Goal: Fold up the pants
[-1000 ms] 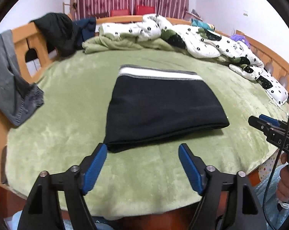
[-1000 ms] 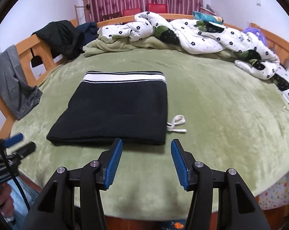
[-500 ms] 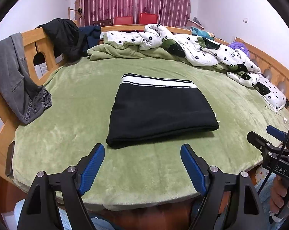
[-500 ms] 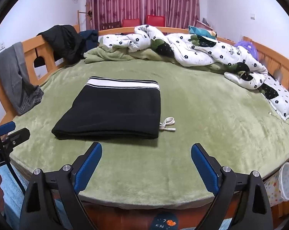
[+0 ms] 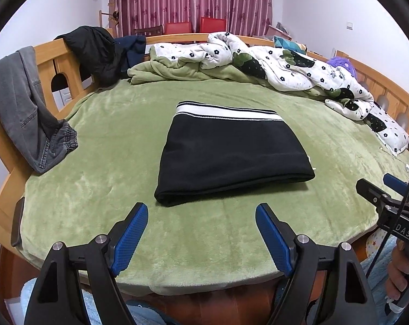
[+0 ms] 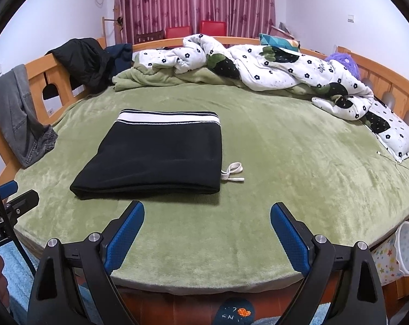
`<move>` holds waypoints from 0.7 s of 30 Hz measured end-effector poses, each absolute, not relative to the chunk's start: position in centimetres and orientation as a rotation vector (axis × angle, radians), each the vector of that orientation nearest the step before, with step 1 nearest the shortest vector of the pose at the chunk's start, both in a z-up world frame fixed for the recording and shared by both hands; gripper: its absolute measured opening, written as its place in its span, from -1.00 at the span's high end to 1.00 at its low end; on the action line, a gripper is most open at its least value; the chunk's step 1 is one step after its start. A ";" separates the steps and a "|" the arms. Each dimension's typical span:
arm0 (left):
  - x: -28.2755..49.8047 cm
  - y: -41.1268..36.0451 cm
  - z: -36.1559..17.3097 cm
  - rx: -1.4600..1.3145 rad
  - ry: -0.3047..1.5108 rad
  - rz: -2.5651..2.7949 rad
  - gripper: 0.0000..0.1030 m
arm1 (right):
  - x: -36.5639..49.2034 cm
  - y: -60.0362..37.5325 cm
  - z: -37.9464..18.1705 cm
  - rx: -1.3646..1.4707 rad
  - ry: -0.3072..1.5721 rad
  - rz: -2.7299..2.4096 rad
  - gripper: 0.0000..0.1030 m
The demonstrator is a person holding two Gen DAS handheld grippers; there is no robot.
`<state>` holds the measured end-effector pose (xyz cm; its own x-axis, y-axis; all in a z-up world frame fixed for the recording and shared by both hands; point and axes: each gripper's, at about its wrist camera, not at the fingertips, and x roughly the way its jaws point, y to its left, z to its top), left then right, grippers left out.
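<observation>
The black pants (image 5: 231,154) lie folded in a neat rectangle on the green bed cover, with the white striped waistband at the far edge; they also show in the right wrist view (image 6: 158,157). A white drawstring (image 6: 233,174) sticks out at their right side. My left gripper (image 5: 201,222) is open and empty, held back over the bed's near edge. My right gripper (image 6: 207,222) is open and empty, also back from the pants. Each gripper shows at the edge of the other's view.
A flowered white quilt (image 5: 272,62) and a green blanket (image 6: 161,78) are heaped at the far side. Grey jeans (image 5: 23,108) and dark jackets (image 5: 96,51) hang on the wooden bed rail (image 6: 39,67) at the left. A star-patterned bin (image 6: 402,252) stands below the right edge.
Both grippers have pulled back from the folded pants toward the bed's near edge. The right gripper's jaws have opened wider. The pants have not moved.
</observation>
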<state>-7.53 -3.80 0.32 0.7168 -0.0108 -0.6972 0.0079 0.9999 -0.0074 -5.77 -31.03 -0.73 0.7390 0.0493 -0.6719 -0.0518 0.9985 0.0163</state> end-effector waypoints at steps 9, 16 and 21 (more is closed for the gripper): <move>-7.4 -4.2 -0.1 -0.003 0.790 -0.019 -0.57 | -5.9 -31.0 -0.7 -0.006 0.736 0.052 -0.81; -7.2 -4.0 -0.1 -0.005 0.790 -0.024 -0.57 | -5.8 -31.0 -0.8 -0.003 0.740 0.048 -0.81; -7.3 -4.3 -0.1 0.004 0.789 -0.025 -0.57 | -5.8 -31.2 -0.8 -0.002 0.738 0.049 -0.81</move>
<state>-7.31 -4.32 -0.06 0.7040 -0.0206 -0.7099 0.0238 0.9997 -0.0054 -5.85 -31.17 -0.78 0.7384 0.0439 -0.6729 -0.0450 0.9989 0.0158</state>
